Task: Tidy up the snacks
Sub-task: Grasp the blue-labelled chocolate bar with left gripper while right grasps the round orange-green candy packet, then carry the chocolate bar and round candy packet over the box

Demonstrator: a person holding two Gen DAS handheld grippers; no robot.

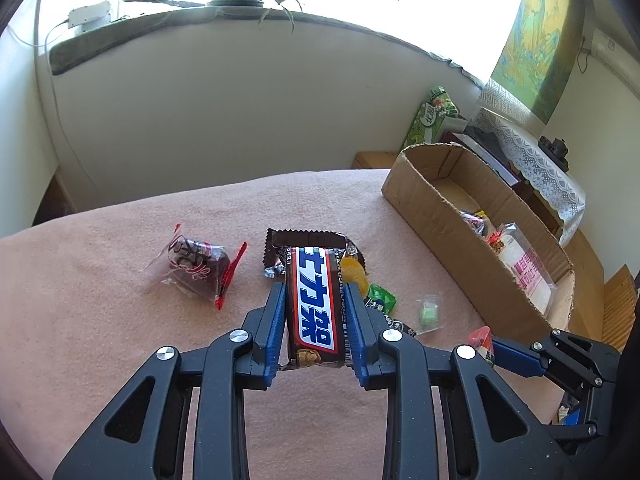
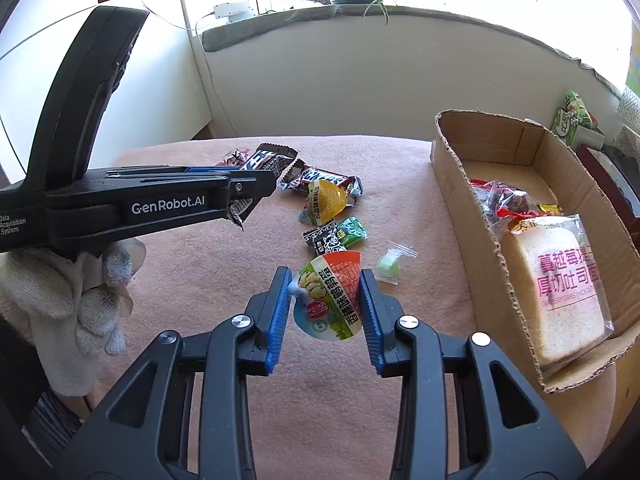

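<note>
Nearest the lens, the left gripper (image 1: 314, 312) clamps a brown chocolate bar (image 1: 314, 304) and the right gripper (image 2: 325, 304) clamps a round egg snack packet (image 2: 330, 300) above the pink blanket (image 2: 224, 280), mid-frame, left of the cardboard box (image 2: 456, 184); its neighbour's side reads "GenRobot.AI".

right gripper (image 2: 325, 304) clamping egg snack packet (image 2: 329, 300), cardboard box (image 2: 476, 216) beside
</note>
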